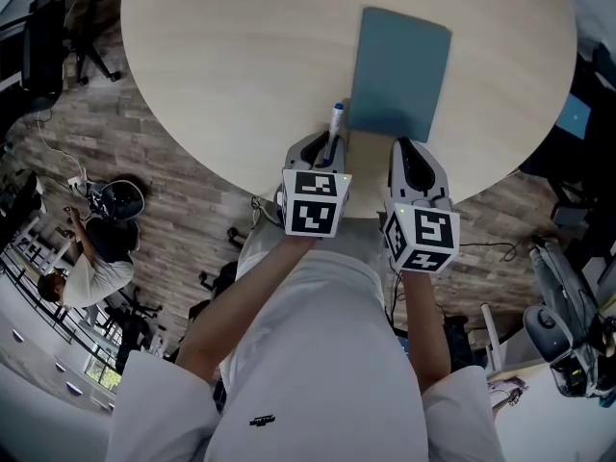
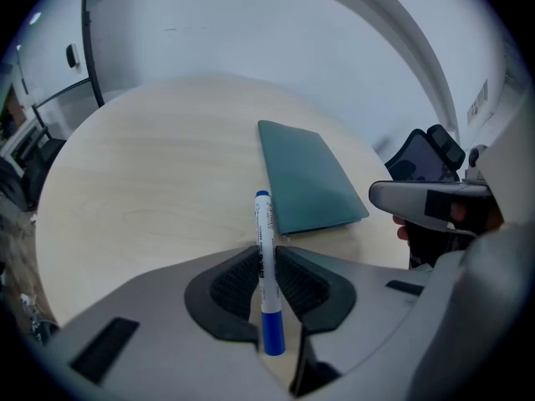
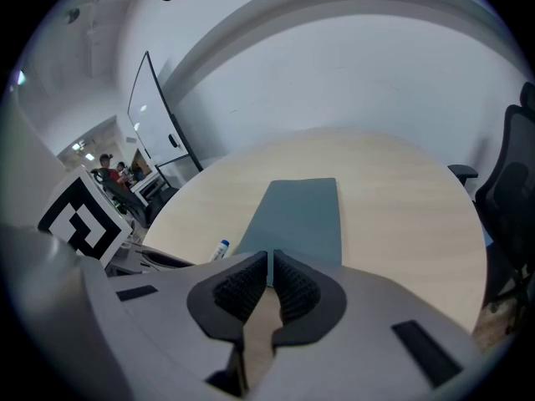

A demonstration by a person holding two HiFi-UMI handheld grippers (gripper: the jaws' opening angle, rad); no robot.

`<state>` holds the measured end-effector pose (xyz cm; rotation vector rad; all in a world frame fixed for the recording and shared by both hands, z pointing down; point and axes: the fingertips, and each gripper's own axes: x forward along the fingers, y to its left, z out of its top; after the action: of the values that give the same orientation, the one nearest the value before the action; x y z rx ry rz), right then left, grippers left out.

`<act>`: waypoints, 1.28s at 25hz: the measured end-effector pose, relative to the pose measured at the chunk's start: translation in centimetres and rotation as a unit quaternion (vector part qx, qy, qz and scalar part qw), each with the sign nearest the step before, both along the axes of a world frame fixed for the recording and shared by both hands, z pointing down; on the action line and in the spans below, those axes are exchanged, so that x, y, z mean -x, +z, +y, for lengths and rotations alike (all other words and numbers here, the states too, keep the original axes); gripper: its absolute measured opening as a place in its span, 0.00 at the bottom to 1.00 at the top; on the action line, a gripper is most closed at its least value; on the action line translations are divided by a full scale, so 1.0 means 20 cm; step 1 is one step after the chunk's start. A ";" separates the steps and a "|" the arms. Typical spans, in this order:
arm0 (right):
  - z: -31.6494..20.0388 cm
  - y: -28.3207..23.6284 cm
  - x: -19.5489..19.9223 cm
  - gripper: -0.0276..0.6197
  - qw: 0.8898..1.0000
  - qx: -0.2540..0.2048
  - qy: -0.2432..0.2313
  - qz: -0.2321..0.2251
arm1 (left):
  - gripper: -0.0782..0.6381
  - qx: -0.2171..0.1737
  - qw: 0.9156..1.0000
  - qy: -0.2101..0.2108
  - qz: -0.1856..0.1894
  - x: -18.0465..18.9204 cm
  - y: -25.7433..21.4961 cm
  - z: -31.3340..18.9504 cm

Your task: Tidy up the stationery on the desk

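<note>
The round, pale wooden table (image 1: 241, 65) takes up the far half of the head view, and its near edge curves just in front of the person. A flat teal notebook (image 1: 400, 73) lies closed on it, right of centre, with its near edge close to the table's near edge.

Both grippers are held over that near edge, side by side. The right gripper (image 1: 409, 147) is closed with its jaws together and nothing between them. In its own view the right gripper (image 3: 271, 257) points at the notebook's (image 3: 297, 220) near edge; whether it touches the cover cannot be told.

The left gripper (image 1: 327, 144) is clamped on a marker (image 1: 336, 123). In the left gripper view the pads press on both sides of the marker's (image 2: 264, 224) white barrel. Its blue cap sticks out on the near side of the jaws. Its far end reaches just beside the notebook's (image 2: 309, 182) near left corner.
</note>
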<state>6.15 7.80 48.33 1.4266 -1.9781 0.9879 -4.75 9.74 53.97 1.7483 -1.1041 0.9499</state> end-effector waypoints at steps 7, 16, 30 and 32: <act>-0.06 -0.07 0.02 0.12 1.000 -0.009 -0.001 -0.003 | 0.22 -0.018 0.999 -0.024 0.015 0.04 -0.11 -0.12; -0.17 -0.18 -0.02 0.12 0.999 -0.030 0.000 -0.022 | 0.22 -0.033 0.998 -0.035 0.026 -0.02 -0.19 -0.31; -0.33 -0.19 -0.01 0.12 0.998 -0.037 0.005 -0.051 | 0.22 -0.010 0.998 -0.045 0.051 -0.06 -0.10 -0.56; -0.34 -0.18 -0.01 0.12 0.998 -0.033 0.006 -0.051 | 0.22 -0.005 0.998 -0.045 0.053 -0.07 -0.07 -0.59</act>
<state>6.33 1.08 44.77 1.4509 -2.0954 1.0286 -3.31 -1.96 52.55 1.7223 -1.1099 0.7890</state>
